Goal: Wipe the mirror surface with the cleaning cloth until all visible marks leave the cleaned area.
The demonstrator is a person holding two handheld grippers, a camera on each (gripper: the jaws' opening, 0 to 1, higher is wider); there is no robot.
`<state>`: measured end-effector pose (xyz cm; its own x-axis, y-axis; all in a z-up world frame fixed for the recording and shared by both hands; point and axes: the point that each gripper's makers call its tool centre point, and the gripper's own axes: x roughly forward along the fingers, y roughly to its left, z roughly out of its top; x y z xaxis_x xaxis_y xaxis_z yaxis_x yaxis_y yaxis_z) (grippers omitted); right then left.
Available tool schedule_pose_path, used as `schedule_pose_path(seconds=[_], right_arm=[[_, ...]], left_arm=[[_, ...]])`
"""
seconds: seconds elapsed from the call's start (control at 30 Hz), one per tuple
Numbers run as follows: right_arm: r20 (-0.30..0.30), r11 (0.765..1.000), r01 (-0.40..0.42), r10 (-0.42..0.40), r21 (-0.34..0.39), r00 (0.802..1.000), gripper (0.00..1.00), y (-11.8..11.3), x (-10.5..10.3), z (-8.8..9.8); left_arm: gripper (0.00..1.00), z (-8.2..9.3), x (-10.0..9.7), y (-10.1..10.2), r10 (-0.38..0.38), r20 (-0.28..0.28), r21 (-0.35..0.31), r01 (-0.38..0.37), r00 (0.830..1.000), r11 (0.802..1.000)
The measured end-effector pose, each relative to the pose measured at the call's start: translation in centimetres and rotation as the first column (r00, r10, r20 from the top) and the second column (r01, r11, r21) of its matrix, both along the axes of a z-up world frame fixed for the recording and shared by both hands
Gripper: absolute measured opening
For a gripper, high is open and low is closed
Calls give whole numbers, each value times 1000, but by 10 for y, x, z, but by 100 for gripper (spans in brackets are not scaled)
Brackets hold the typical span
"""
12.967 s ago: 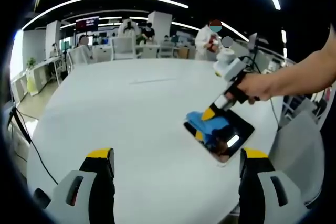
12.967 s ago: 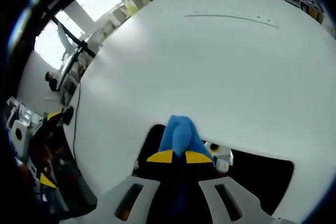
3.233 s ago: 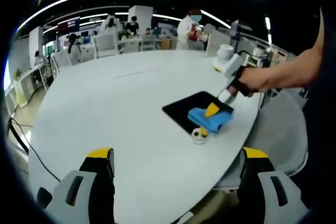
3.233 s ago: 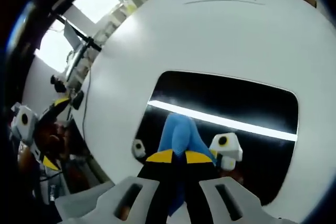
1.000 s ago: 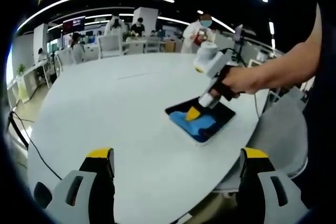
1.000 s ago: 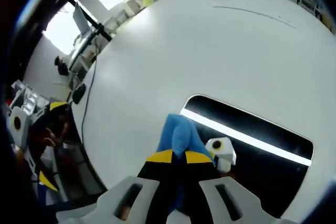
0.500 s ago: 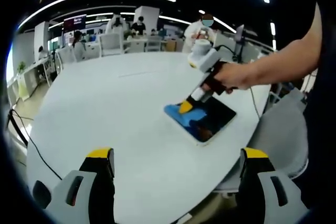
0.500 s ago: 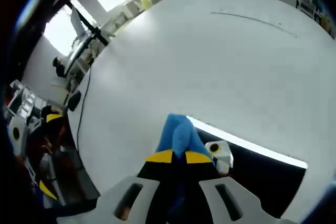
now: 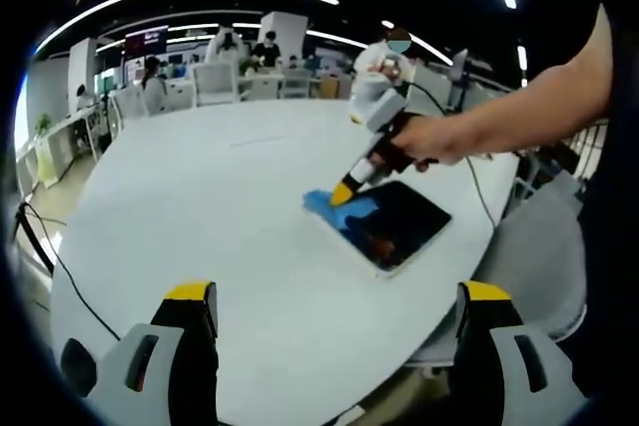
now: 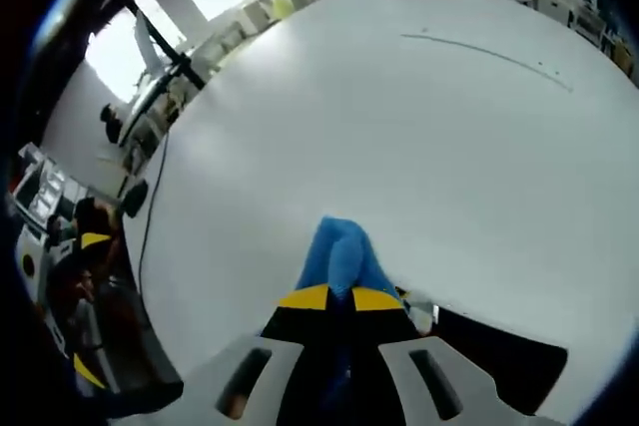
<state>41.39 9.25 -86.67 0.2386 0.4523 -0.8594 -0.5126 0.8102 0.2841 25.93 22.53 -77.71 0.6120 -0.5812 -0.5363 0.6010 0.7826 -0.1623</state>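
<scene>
Right tool (image 9: 342, 193), clamped on the blue cloth (image 9: 324, 201), has swept to the far corner of the mirror (image 9: 394, 226) near the table (image 9: 200, 207) edge, so wiping continues; left tool (image 9: 329, 331) gapes empty.

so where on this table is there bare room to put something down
Most of the round white table is bare: the wide stretch from the dark rectangular mirror across to the far edge. It is crowded only at the mirror's corner, where the right gripper presses the blue cleaning cloth.
</scene>
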Motion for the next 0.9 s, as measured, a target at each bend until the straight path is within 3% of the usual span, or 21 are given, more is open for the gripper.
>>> schedule_pose_path(seconds=[0.23,0.9], right_arm=[[-6,1000,-4,4,-4,1000,1,0,2,-2],[1,1000,-7,7,-13,1000,1,-12,0,-1]], left_arm=[[100,4,3,2,10,24,10,-10,1000,1000],[100,6,3,0,7,23,-1,-7,1000,1000]])
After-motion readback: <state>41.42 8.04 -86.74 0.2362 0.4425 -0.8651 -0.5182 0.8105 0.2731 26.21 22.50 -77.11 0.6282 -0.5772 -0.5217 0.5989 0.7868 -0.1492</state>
